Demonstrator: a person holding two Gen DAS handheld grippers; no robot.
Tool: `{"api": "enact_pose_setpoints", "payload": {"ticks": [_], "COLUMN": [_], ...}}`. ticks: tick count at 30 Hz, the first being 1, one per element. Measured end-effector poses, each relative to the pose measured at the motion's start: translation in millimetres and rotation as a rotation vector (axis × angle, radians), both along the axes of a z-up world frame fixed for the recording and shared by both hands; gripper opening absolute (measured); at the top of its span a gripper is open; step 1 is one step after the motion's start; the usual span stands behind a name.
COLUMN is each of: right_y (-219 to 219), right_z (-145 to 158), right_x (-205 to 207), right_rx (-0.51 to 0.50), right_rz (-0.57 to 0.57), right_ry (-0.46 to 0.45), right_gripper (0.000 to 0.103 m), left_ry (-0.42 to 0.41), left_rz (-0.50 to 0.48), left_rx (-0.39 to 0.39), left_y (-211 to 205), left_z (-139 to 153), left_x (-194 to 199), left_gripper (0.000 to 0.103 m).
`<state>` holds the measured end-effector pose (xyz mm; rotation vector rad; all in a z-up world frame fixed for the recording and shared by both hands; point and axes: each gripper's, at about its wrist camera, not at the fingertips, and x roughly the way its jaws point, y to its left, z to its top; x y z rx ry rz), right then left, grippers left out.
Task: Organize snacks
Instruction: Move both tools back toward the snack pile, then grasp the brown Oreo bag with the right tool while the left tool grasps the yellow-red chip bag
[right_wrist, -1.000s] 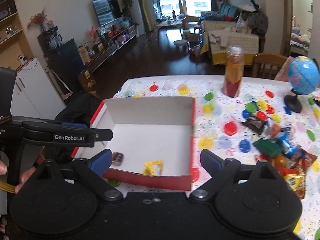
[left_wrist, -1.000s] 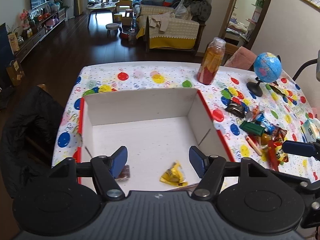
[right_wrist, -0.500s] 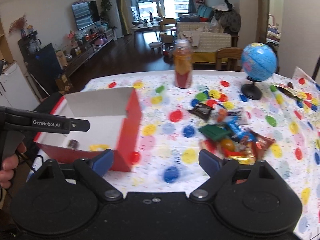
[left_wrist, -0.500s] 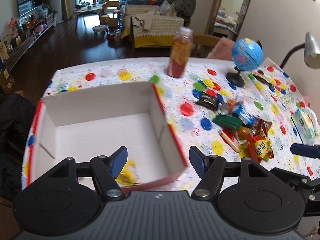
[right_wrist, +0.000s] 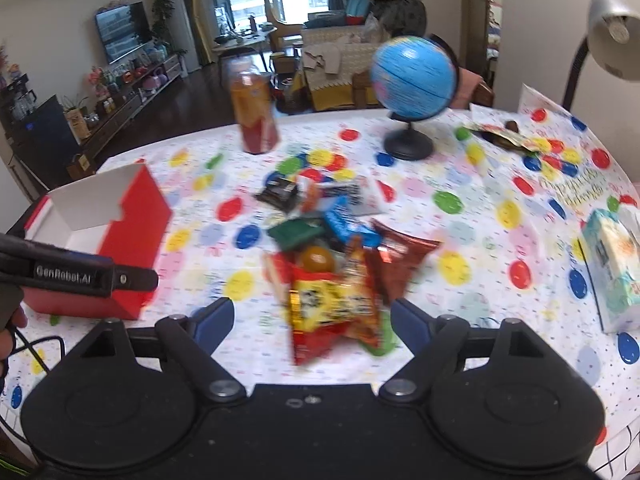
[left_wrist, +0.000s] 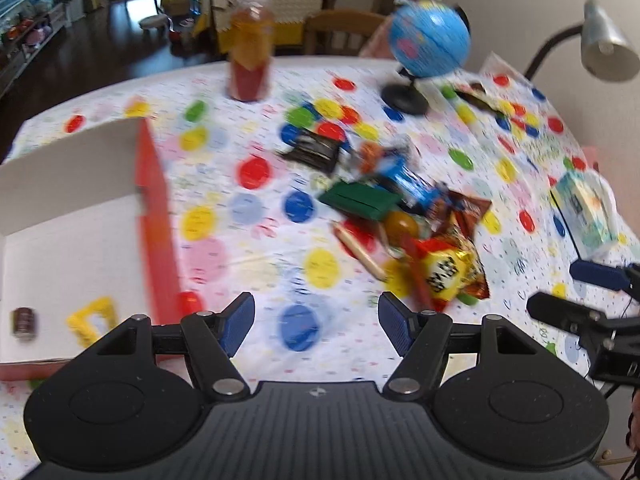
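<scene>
A pile of snack packets [left_wrist: 408, 216] lies on the dotted tablecloth, also in the right wrist view [right_wrist: 336, 264]. A red box with a white inside [left_wrist: 156, 208] stands at the left and holds a yellow packet [left_wrist: 92, 320] and a small dark sweet [left_wrist: 24, 320]; the box [right_wrist: 132, 224] shows in the right wrist view too. My left gripper [left_wrist: 316, 322] is open and empty over the cloth between box and pile. My right gripper [right_wrist: 312, 320] is open and empty just before a red and yellow packet [right_wrist: 332, 304].
A bottle of orange drink [left_wrist: 250, 44] and a blue globe [left_wrist: 428, 36] stand at the back. A tissue pack [right_wrist: 612, 264] lies at the right, a desk lamp [right_wrist: 612, 40] above it. A dark wrapper [right_wrist: 504, 136] lies far right.
Both grippers have swung right, from over the box toward the snack pile. The box has slid to the left of both views. Both stay open.
</scene>
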<state>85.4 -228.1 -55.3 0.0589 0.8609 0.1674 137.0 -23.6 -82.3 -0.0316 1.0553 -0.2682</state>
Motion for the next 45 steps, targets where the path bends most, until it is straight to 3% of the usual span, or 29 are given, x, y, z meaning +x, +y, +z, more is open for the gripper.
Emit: {"api": "enact_pose_setpoints", "payload": {"ticks": [8,14,17,24,30,36,41,45], "right_y": [-60.2,-86.9,-89.0,-89.4,-86.6,-85.4,-84.4,-83.5], "right_z": [-24.4,-46.0,-59.2,-90.4,-107.5,-117.9,-120.1,-117.8], "right_x": [32.5,70.3,87.4,121.2,134.9,140.9,142.1,140.1], "right_rx": [0.034,0.084,0.099,0.201,0.257,0.288,0.317,0.313], "right_rz": [-0.073,-0.119,-0.14,-0.186,-0.203,-0.214,-0.209,-0.207], "right_ry": [0.042,0.099,0.131,0.202,0.252,0.273,0.271,0.263], "right_gripper": [0.084,0.083,0.083,0.074,0.074,0.073,0.06,0.051], "left_ry": [0.042,-0.031,-0.029,-0.079,-0.141,-0.094,-0.054,-0.054], "left_rz": [-0.092,-0.305,-0.396,-0.532,-0.656,-0.674,-0.632,-0.611], "left_rx": [0.044,0.077,0.115,0.254,0.383,0.35,0.28,0.251], "left_y": [-63.6,-114.5,-136.4,-169.2,-185.4,-187.0,-178.9,-174.1], "left_z": [-24.5,-23.9,-31.8,-56.4,-75.9,-83.1,-82.6,-80.4], "left_x": [16.7,28.6,35.3,33.1,27.1,37.3,48.2,47.1], "left_gripper": [0.068,0.068,0.068,0.068,0.068,0.068,0.067,0.056]}}
